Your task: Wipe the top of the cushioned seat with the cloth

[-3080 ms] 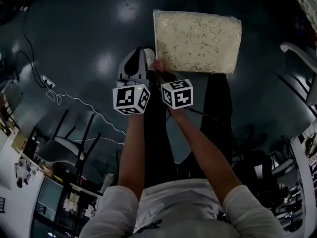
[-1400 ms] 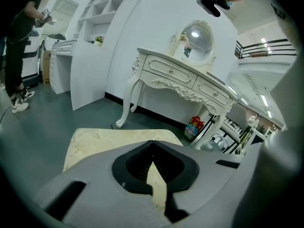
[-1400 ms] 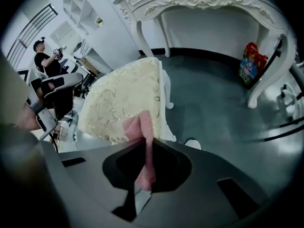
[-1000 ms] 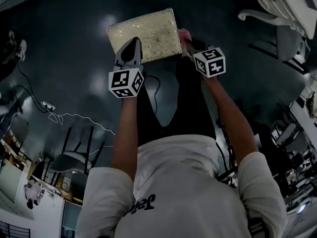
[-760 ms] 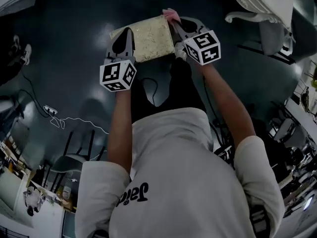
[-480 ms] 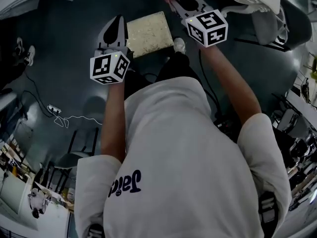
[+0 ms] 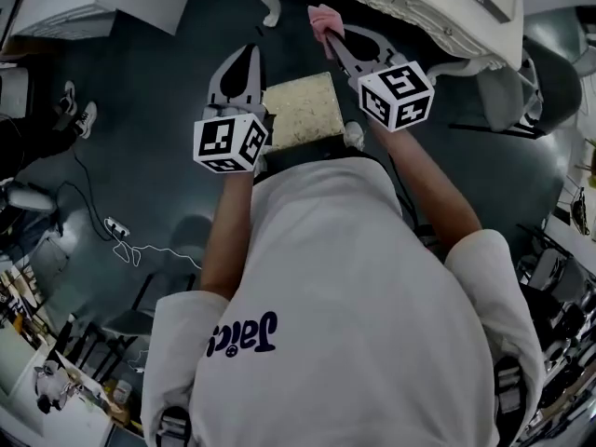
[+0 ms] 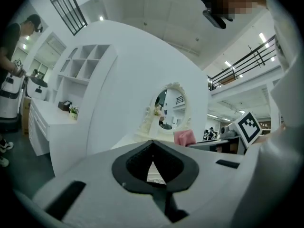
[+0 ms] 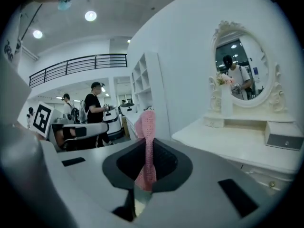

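The step in hand is judged to be bringing the cloth (image 7: 324, 19) down onto the seat (image 7: 298, 110); no wiping contact is seen yet. To do it well, the right gripper (image 7: 332, 39) should be tipped downward, since its own view looks level across the room towards a mirror and white counter (image 9: 237, 146) rather than at the seat. The loose end of the cloth should be laid flat on the patterned top before any stroke is made. Overlapping passes from one edge of the seat to the other are advised, with light pressure, so that the fabric is dragged and not bunched. The hard fingers should be held off the cushion, so that only cloth meets it.

The right fingers (image 9: 164, 163) are clamped on the cloth, a narrow pink strip that stands up out of them. The left gripper (image 7: 244, 56) has its fingers together with nothing between them. It could be set against the seat's left edge to steady it, if the seat proves liable to slide.

In the head view the seat lies low, in front of the person. The cloth is held up past the seat's far right corner, apart from it. The left fingertips show over the seat's far left corner, but at what height above it cannot be told. Neither gripper is seen to touch the seat.
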`<action>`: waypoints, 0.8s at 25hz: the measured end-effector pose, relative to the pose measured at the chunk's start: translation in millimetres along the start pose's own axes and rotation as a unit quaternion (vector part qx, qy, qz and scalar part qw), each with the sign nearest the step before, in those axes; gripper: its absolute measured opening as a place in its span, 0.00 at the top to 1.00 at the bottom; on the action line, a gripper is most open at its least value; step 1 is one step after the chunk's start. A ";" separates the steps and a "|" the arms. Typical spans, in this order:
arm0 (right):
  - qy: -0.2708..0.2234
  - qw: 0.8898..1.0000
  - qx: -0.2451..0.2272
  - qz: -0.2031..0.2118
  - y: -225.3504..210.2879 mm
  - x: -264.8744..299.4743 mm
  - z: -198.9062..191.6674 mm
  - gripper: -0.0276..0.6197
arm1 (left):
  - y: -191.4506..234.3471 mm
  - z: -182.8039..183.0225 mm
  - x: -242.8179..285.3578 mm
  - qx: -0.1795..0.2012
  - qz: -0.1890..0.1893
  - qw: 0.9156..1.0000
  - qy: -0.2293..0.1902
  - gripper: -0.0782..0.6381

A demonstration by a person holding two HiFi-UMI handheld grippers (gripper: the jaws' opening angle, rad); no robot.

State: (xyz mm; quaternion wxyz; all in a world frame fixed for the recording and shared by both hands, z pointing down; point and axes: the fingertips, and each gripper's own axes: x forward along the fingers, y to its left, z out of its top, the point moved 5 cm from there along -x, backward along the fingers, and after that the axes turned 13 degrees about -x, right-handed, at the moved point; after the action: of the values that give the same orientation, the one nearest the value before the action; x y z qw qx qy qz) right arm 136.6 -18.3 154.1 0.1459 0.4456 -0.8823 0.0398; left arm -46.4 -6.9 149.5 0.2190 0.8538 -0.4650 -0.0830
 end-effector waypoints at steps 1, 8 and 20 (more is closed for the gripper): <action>-0.013 1.000 0.006 -0.007 1.2 -0.1 9.2 0.92 | -3.4 8.7 0.3 0.005 -0.001 1.000 -0.007 0.87; -0.102 0.994 -0.009 -0.040 -0.4 -4.7 76.4 0.92 | -17.1 69.9 -1.9 0.038 0.000 0.998 -0.054 0.87; -0.162 0.980 -0.027 -0.110 -19.3 -11.2 133.8 0.92 | -45.4 124.7 26.8 0.095 -0.013 0.990 -0.098 0.87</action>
State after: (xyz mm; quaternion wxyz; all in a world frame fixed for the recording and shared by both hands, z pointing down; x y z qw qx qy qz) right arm 128.6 -47.9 21.9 0.0162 0.5365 -0.8406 -0.0731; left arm -40.3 -44.7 19.6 0.0887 0.8645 -0.4788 -0.1247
